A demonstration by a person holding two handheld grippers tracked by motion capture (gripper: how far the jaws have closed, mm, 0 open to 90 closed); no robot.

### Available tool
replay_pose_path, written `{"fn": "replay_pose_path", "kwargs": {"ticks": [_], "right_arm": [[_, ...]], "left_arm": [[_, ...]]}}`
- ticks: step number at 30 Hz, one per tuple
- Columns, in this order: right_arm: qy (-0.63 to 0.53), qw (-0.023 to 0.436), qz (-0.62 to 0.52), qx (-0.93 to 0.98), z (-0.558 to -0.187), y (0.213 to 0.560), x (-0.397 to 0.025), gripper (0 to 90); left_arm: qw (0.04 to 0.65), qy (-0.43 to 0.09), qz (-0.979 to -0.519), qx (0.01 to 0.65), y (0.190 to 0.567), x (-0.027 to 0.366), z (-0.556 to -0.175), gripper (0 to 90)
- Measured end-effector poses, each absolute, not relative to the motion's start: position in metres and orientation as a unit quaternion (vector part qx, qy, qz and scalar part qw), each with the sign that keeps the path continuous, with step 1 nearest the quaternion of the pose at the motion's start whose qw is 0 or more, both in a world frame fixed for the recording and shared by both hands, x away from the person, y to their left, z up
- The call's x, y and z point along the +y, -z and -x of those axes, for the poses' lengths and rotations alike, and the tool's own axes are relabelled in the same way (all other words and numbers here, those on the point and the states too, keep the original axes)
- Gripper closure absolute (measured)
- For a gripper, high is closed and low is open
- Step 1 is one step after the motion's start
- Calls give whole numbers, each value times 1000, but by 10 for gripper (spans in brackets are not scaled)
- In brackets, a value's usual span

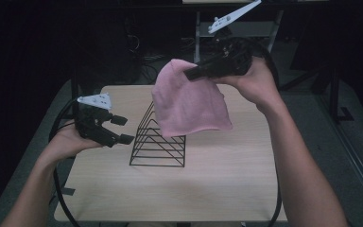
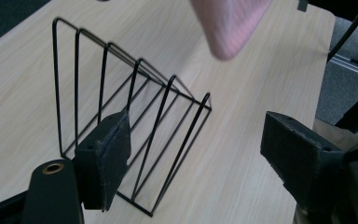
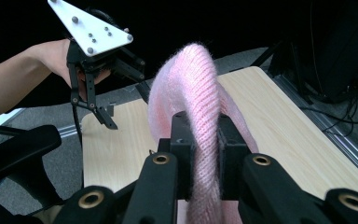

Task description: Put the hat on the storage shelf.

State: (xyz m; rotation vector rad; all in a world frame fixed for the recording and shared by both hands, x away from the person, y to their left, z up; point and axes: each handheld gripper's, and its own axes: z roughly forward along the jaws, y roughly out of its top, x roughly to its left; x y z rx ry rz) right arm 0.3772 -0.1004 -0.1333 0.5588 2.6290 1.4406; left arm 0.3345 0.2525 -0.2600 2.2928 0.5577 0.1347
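Observation:
A pink knitted hat (image 1: 189, 101) hangs in the air over the table, pinched at its top by my right gripper (image 1: 191, 73), which is shut on it. In the right gripper view the knit (image 3: 200, 107) bulges up between the two black jaws. Under the hat stands a black wire rack (image 1: 159, 141) with several triangular dividers, also in the left gripper view (image 2: 135, 116). My left gripper (image 1: 122, 130) hovers open just left of the rack, nothing between its pads (image 2: 105, 161). The hat's lower edge (image 2: 228, 28) dangles above the rack.
The light wooden table (image 1: 217, 189) has bare room in front and to the right of the rack. Grey floor and dark equipment surround it, with a metal rail (image 1: 359, 165) at the right. Black cables trail from both grippers.

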Motion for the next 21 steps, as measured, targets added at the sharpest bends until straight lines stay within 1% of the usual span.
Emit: {"fn": "replay_pose_path", "kwargs": {"ticks": [13,18,21], "right_arm": [[-475,40,-154,866,-382,124,-64,801],[-478,37,-143,866,-383,121,-51,801],[-481,33,-136,866,-383,119,-42,801]], "left_arm": [[394,-42,-891,221,255,249,-349,257],[404,-34,-887,220,254,252,-352,311],[409,-32,-884,225,253,254,-355,369]]}}
